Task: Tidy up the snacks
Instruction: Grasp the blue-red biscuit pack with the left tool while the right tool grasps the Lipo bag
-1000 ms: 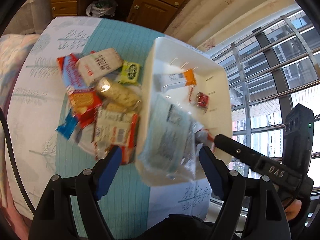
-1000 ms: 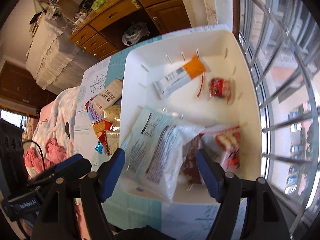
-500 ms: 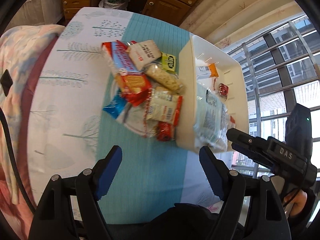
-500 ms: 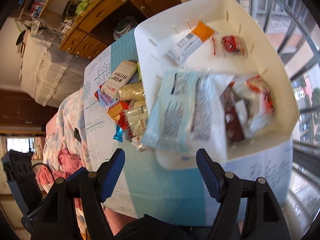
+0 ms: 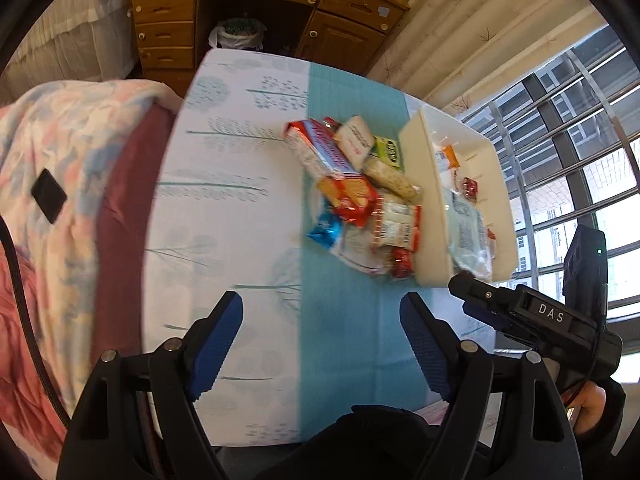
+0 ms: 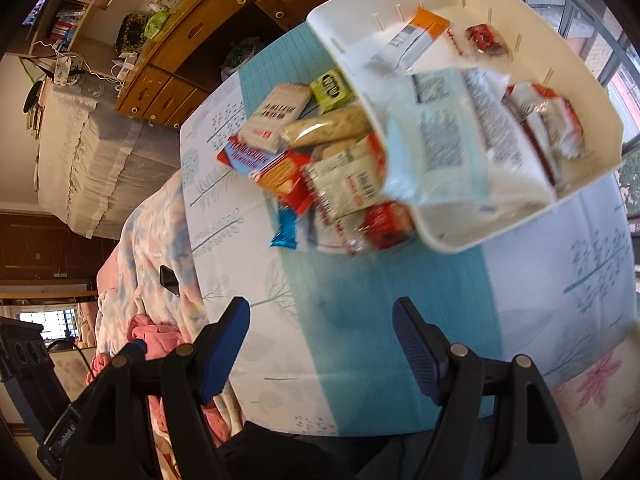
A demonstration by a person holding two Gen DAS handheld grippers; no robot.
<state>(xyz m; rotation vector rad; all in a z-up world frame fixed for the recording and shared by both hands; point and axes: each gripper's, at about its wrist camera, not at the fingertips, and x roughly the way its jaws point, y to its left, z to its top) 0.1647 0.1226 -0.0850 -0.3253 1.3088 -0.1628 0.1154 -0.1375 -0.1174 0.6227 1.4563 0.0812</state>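
A: Both of our tools are empty. The left hand-held gripper [image 5: 320, 340] is spread wide over bare cloth at the bottom of its frame, and the right hand-held gripper [image 6: 320, 344] is just as wide, holding nothing.

B: And the snacks? We see the loose pile [image 5: 356, 204] at centre right in the left view, pressed against the white bin [image 5: 424, 216].

A: Yes, touching its wall. The risk we see is inside: the big pale-blue bag [image 6: 440, 140] droops over the bin's near rim in the upper right of the right view.

B: So if we drop more on top, or nudge the bin, that bag could slide out onto the bench [image 6: 360, 300].

A: Also, the pile overlaps, so a wide grab may drag two packets.
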